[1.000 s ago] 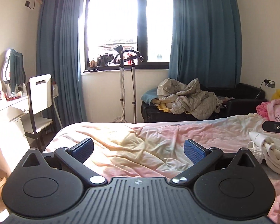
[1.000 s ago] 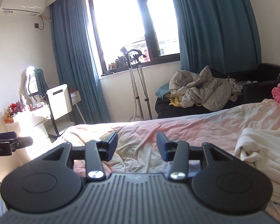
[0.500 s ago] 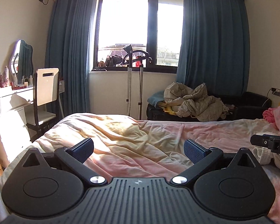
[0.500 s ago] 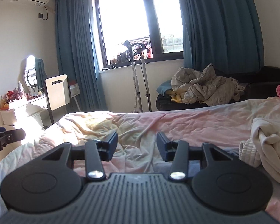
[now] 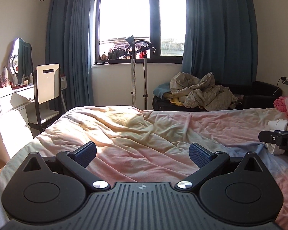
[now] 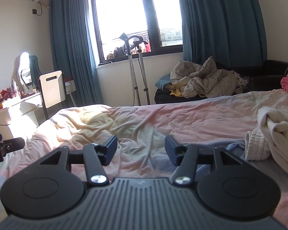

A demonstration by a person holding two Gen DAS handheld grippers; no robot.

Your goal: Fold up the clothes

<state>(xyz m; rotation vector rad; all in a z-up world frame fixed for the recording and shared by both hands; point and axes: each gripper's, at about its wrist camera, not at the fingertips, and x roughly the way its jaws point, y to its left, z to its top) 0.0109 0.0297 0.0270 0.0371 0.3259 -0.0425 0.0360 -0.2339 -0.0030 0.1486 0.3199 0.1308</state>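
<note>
Your left gripper (image 5: 143, 154) is matt black plastic with a ribbed housing, bright metal screw heads and blue, finely textured pads (image 5: 198, 154); your right gripper (image 6: 141, 149) matches it. Beneath them, the bed (image 5: 144, 134) wears soft, wrinkled pink and pale-yellow cloth. At its right edge lies a cream garment (image 6: 274, 132) with a ribbed knit cuff. Heavy teal curtains (image 5: 220, 28) hang in matt folds; the puffy beige quilt (image 5: 201, 92) shows a slight sheen.
</note>
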